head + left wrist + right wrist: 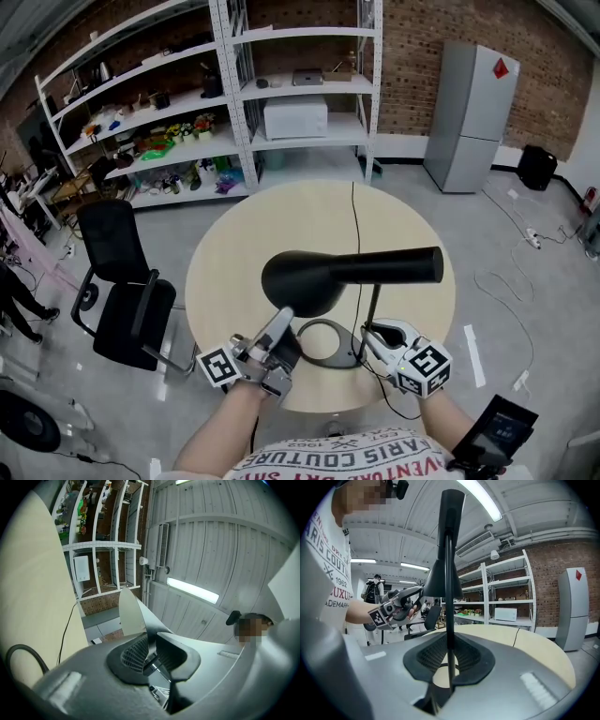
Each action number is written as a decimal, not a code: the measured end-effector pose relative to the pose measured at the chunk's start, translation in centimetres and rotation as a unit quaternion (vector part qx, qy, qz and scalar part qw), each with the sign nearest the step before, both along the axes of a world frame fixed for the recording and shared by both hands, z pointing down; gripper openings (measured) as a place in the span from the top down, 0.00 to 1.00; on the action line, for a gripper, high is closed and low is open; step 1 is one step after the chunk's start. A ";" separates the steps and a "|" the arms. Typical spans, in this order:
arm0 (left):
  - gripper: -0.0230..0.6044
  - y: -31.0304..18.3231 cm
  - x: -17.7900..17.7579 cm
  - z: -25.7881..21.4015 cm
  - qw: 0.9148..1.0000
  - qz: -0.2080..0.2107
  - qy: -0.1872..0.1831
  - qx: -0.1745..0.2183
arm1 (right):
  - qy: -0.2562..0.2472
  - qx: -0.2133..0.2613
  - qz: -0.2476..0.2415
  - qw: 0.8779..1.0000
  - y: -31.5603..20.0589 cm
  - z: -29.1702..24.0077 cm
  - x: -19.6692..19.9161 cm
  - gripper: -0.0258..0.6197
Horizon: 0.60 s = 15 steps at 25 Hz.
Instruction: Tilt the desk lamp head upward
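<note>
- A round, pale beige surface [234,253] stands on the grey floor [422,202].
- A black ring-shaped lamp base [323,322] rests on its near part.
- A thin black cord [354,216] lies across it from the far edge towards that base.

Matt black lamp head [347,270], smooth pale tabletop [239,246]

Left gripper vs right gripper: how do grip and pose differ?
Left gripper pinches the thin rim of the black cone-shaped lamp shade; right gripper clamps the thin black upright lamp stem. Left gripper points upward; right gripper lies roughly level. Both are shut on the same desk lamp.
</note>
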<state>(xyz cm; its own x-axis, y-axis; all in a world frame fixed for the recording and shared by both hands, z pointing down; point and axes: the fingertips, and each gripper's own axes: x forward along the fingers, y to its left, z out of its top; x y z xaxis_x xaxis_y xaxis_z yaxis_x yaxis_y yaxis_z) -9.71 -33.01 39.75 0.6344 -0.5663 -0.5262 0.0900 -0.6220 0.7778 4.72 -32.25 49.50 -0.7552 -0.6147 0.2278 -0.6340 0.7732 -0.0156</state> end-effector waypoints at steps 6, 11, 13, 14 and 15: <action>0.89 -1.2 -1.1 -1.8 1.000 -0.018 -0.011 0.023 | -0.005 0.001 -0.007 1.000 -0.5 -0.1 0.1 0.89; 0.89 -1.6 -1.5 -2.3 0.999 -0.025 -0.029 0.034 | -0.005 0.002 0.000 1.000 -0.7 0.3 0.2 0.89; 0.89 -1.7 -1.6 -2.3 0.998 -0.026 -0.036 0.039 | -0.002 0.003 0.002 1.000 -0.7 0.6 0.3 0.89; 0.89 -1.8 -1.7 -2.4 0.998 -0.027 -0.041 0.042 | -0.001 0.003 0.002 1.000 -0.8 0.7 0.3 0.89; 0.89 -1.9 -1.8 -2.5 0.998 -0.029 -0.045 0.046 | 0.000 0.003 0.001 1.000 -0.8 0.9 0.2 0.89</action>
